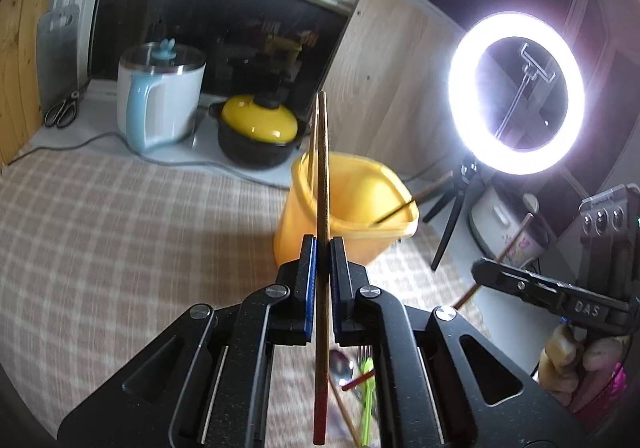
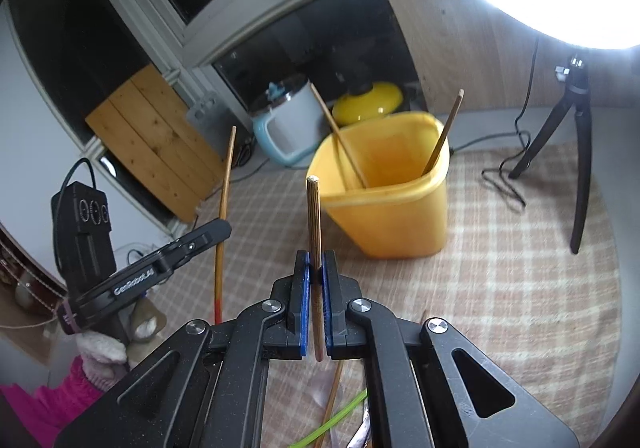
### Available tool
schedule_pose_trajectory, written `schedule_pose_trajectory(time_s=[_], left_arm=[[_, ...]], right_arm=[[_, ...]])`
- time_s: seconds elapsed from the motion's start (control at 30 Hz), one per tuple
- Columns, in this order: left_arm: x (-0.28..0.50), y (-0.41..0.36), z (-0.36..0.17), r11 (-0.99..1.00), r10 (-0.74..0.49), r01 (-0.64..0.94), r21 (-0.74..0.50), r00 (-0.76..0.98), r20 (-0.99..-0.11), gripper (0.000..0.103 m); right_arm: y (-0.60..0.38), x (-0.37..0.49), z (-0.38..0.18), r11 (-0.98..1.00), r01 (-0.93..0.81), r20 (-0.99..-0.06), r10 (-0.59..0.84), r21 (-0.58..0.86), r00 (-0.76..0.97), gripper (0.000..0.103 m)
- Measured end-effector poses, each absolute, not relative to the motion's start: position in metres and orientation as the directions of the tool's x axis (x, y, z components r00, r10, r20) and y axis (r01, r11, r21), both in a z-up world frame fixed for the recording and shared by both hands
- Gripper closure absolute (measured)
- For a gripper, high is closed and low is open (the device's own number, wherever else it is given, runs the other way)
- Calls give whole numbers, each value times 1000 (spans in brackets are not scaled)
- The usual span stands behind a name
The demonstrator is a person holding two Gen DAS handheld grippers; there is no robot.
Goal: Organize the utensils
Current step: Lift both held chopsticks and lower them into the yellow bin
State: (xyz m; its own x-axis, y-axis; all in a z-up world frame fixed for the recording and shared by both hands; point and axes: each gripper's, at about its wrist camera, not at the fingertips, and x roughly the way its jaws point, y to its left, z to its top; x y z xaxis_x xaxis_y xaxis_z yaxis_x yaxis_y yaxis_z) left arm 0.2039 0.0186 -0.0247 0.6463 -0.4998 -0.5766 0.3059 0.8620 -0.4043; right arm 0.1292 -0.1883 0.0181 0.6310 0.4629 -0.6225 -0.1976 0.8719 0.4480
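Note:
A yellow plastic holder (image 1: 352, 208) stands on the checked tablecloth; it also shows in the right wrist view (image 2: 388, 192) with two wooden chopsticks (image 2: 442, 136) leaning inside. My left gripper (image 1: 323, 248) is shut on a long wooden chopstick (image 1: 322, 168) with a red lower end, held upright in front of the holder. My right gripper (image 2: 316, 260) is shut on another wooden chopstick (image 2: 313, 216), held upright, left of the holder. The right gripper (image 1: 486, 268) shows at the right of the left wrist view. The left gripper (image 2: 222, 228) shows at the left of the right wrist view.
A spoon (image 1: 342, 364), a green utensil (image 1: 368, 392) and more sticks lie on the cloth below the grippers. A white and blue kettle (image 1: 160, 104) and a yellow-lidded black pot (image 1: 258, 132) stand at the back. A ring light (image 1: 516, 92) on a tripod stands right.

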Motion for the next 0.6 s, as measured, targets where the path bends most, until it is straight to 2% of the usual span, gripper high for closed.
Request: schedule_pose_trajectory(time_s=[0.6], left_arm=[[267,-7,2,862,-488,315,-396,725,-486,99]], right_arm=[[-215,144,77,910,-193,-532,376,368,759,99]])
